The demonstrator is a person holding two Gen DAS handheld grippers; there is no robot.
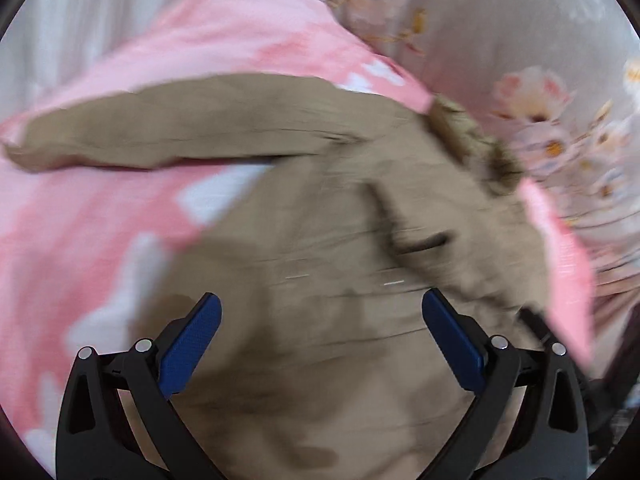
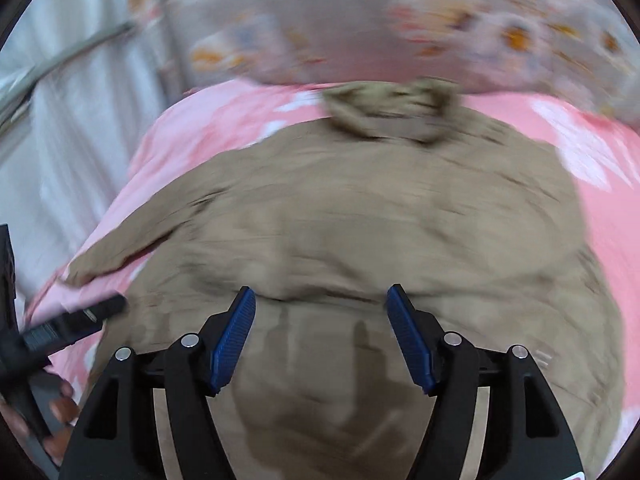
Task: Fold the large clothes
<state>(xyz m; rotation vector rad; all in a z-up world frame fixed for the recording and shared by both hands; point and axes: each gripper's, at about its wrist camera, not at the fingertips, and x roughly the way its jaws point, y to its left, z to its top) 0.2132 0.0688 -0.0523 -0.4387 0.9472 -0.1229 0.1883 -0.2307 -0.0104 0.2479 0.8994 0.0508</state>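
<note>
A large tan jacket (image 1: 320, 220) lies spread on a pink sheet with white patches (image 1: 80, 240). Its ruffled collar (image 1: 472, 140) points to the upper right, and one sleeve (image 1: 120, 132) stretches out to the left. My left gripper (image 1: 320, 298) hovers open over the jacket's body, nothing between its blue pads. In the right wrist view the jacket (image 2: 360, 220) fills the middle, with its collar (image 2: 392, 112) at the far end. My right gripper (image 2: 320, 292) stands open above a fold in the cloth and grips nothing. Both views are motion-blurred.
A floral grey cover (image 1: 520, 40) lies beyond the pink sheet (image 2: 220, 128). Pale curtain-like cloth (image 2: 60, 140) hangs at the left. A black finger of the other tool (image 2: 80, 320) and a hand (image 2: 60, 404) show at the lower left of the right wrist view.
</note>
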